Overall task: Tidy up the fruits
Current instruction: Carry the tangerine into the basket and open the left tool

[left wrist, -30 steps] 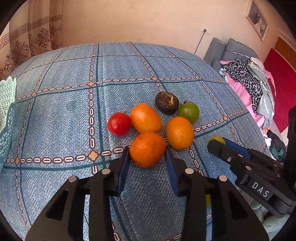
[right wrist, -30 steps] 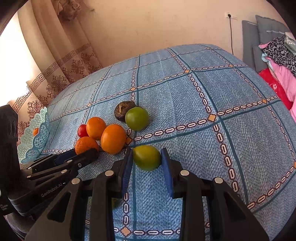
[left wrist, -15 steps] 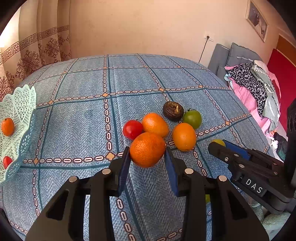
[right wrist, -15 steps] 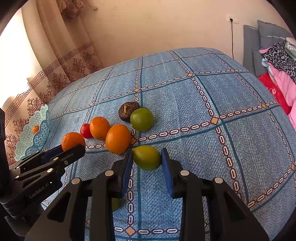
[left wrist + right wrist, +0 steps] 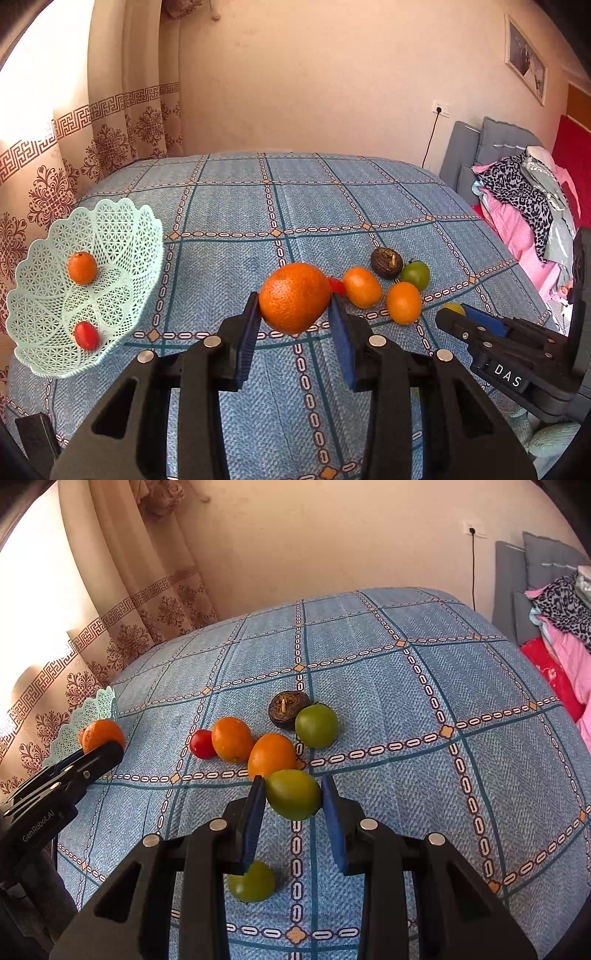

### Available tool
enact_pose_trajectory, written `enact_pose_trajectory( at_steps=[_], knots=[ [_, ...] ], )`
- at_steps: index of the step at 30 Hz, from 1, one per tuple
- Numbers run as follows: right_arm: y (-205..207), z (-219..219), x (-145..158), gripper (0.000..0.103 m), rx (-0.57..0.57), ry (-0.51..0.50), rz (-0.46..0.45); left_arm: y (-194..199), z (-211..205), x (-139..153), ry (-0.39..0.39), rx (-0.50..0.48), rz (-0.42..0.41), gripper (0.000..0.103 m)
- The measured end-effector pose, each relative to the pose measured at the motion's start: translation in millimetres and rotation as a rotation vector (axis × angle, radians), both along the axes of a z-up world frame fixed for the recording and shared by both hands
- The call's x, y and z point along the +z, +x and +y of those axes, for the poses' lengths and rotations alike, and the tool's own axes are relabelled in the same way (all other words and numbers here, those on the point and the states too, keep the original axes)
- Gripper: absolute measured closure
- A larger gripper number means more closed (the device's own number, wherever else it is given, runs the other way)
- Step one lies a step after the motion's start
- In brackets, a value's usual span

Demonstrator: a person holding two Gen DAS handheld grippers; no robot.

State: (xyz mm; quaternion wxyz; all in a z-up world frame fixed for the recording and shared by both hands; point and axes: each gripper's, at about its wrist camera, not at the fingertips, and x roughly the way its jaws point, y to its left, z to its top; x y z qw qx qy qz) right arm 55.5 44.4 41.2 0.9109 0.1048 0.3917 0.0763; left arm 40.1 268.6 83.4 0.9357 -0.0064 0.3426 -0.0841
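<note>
Both views showed gripped fruit. Left wrist: the left hand-held gripper [image 5: 294, 318] clamped a roundish orange [image 5: 294, 297] above the tabletop [image 5: 229, 206], right of the basket [image 5: 122, 236]. Right wrist: the right hand-held gripper [image 5: 293, 805] pinched a green fruit [image 5: 293, 794], long axis crosswise between its pads.

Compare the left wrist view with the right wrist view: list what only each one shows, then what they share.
Only the left wrist view shows the inside of the mint basket, holding a small orange fruit and a small red fruit, and a framed picture on the wall.

Only the right wrist view shows a green fruit lying under the right gripper, which grips a yellow-green fruit.

Both show the left gripper holding the large orange, the dark brown fruit and the blue tablecloth.
</note>
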Motion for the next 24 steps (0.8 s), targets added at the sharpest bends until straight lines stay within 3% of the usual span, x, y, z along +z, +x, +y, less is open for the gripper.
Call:
enact_pose_trajectory(
  at_steps=[16, 24],
  knots=[
    [0, 53, 20, 0.072, 0.101, 0.017, -0.024, -8, 110, 17, -0.014, 0.264, -0.06, 0.065],
    [1, 92, 32, 0.072, 0.173, 0.004, -0.049, -12, 155, 22, -0.047, 0.35, -0.068, 0.065]
  ],
)
